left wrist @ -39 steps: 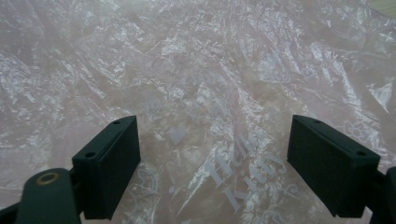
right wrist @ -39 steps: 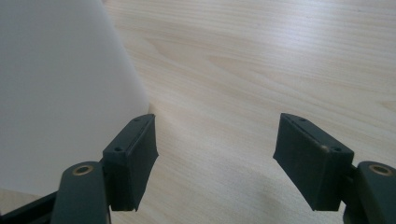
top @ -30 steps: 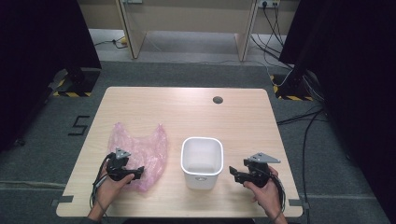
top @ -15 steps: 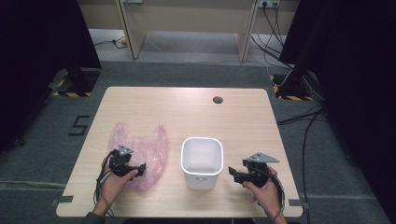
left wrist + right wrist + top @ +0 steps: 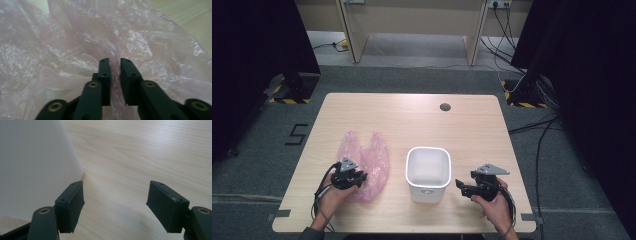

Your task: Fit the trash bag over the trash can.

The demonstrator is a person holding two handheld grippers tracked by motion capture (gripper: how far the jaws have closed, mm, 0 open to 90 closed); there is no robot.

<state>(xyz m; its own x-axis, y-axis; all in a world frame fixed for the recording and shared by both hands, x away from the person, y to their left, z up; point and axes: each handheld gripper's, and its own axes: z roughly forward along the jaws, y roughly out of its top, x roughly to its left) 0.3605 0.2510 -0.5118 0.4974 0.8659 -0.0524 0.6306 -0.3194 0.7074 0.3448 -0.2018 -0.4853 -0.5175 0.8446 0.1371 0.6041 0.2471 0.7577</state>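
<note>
Two hand-held grippers lie at the near edge of the table [image 5: 412, 120], one on each side of a white bin.

Left gripper [image 5: 360, 176]: held in the person's left hand [image 5: 332, 192] near the front-left corner. In the left gripper view its jaws are drawn together on a fold of the pink plastic bag [image 5: 75, 45], with thin film pinched in the narrow slot between them.

Right gripper [image 5: 460, 186]: held in the right hand [image 5: 494, 205] near the front-right corner. In the right gripper view its jaws stand wide apart over bare wood, holding nothing; the left jaw sits just beside the white wall of the bin [image 5: 32, 165].

Pink plastic bag [image 5: 364, 157]: thin, crinkled, translucent, spread flat on the left half of the table, its near end under the left gripper, its far end forked into two lobes. A strip of bare wood separates it from the left edge.

White bin [image 5: 428, 172]: open-topped, rounded-square, upright, between the two grippers, close to the front edge, just right of the bag.

Beyond the bin, the far half of the tabletop lies open up to a small dark round grommet [image 5: 445, 106] near the back edge.
</note>
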